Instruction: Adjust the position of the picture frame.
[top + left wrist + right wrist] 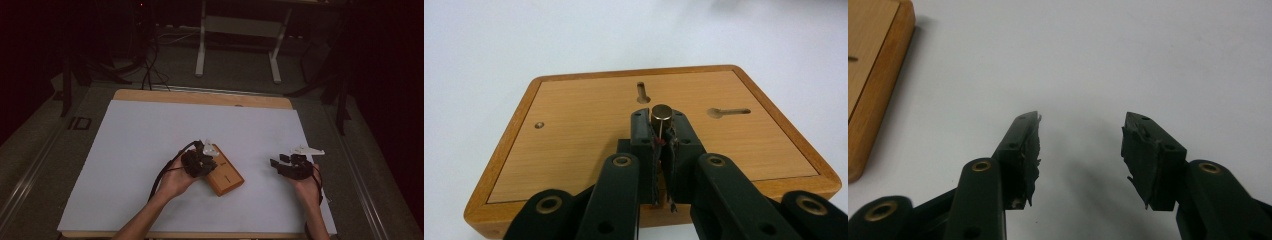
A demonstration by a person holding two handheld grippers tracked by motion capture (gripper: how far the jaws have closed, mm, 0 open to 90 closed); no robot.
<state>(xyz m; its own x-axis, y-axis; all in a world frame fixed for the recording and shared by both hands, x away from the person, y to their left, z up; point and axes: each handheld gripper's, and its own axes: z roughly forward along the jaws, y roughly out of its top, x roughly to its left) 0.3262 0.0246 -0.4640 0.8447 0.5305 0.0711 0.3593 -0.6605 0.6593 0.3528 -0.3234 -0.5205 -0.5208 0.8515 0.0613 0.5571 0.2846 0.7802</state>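
Note:
A wooden board (589,135) with a raised rim lies on the white table cover; it has two keyhole slots (728,112) and a small round hole (539,124). My left gripper (661,122) hovers over the board, shut on a small metal peg (661,114) that stands up between the jaw tips. In the high view the left gripper (200,161) sits at the board's (226,177) left end. My right gripper (1081,137) is open above bare cover, with the board's edge (870,85) off to its left. It rests right of the board in the high view (285,162).
The white cover (150,140) spans most of the wooden table (200,96). A white table frame (240,30) and dark cables (147,65) stand on the floor beyond the far edge. Both forearms enter from the near edge.

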